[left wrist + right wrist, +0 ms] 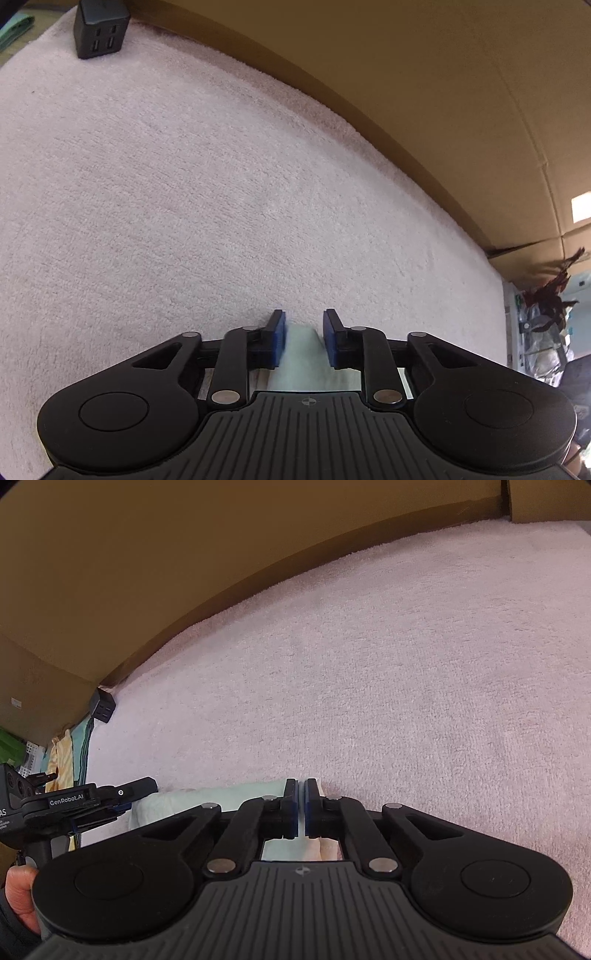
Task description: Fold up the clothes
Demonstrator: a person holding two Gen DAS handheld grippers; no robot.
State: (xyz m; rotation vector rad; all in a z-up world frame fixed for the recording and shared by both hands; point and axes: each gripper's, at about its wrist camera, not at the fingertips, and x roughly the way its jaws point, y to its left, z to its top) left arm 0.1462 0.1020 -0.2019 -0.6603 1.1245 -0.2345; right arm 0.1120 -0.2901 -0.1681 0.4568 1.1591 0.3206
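A pale mint-green cloth (207,797) lies on the pink fleecy surface (406,664) near the front edge. My right gripper (301,786) is shut at the cloth's right end, with only a thin pale sliver between its blue pads. In the left wrist view a ridge of the same cloth (301,354) runs between the blue pads of my left gripper (304,319). Those jaws stand apart on either side of it. From the right wrist view the left gripper (133,797) sits at the cloth's left end, held by a hand (18,886).
A brown cardboard wall (406,74) borders the pink surface (221,184) at the back. A black plug block (99,29) stands in the far left corner. Folded yellow and green cloths (74,749) are stacked at the left edge. Clutter (546,314) lies beyond the right edge.
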